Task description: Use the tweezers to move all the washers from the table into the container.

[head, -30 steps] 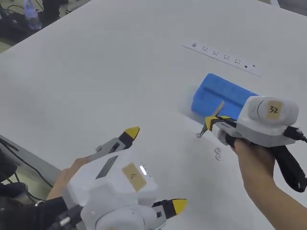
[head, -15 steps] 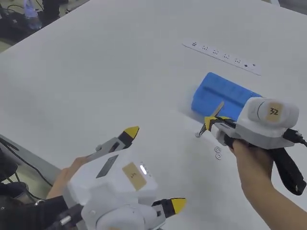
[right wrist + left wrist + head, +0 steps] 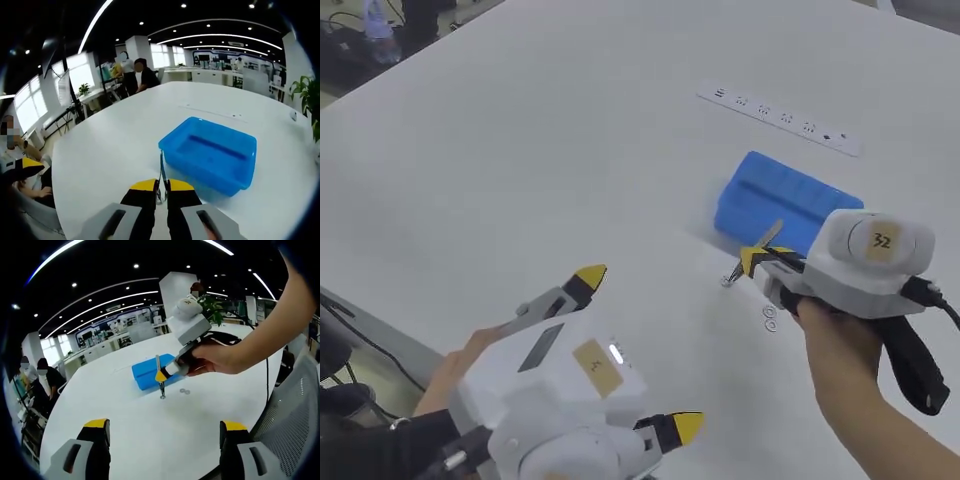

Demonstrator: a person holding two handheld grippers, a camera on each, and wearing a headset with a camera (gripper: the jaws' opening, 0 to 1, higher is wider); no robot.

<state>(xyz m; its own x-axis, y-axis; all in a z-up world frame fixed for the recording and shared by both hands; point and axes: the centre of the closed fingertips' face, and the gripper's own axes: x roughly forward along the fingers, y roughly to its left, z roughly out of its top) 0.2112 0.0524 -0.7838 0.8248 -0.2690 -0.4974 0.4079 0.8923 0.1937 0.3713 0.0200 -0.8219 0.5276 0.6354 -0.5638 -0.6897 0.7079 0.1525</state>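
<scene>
Head view is showing the right gripper point(image 3: 757, 258), stickered "32", pinching tweezers point(image 3: 734, 275) whose tips are touching the table point(image 3: 520, 150) just ahead; two washers point(image 3: 770, 318) are lying beside it, the blue container point(image 3: 740, 220) sitting beyond. The left gripper point(image 3: 638, 352) is hanging spread.

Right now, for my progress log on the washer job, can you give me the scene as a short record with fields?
left gripper: fingers wide open, holding nothing
right gripper: fingers shut on the tweezers, whose tips point down at the table
container: blue, open-topped, just beyond the tweezers
washers: two lying on the table beside the right gripper, outside the container
power strip: white, beyond the container
</scene>
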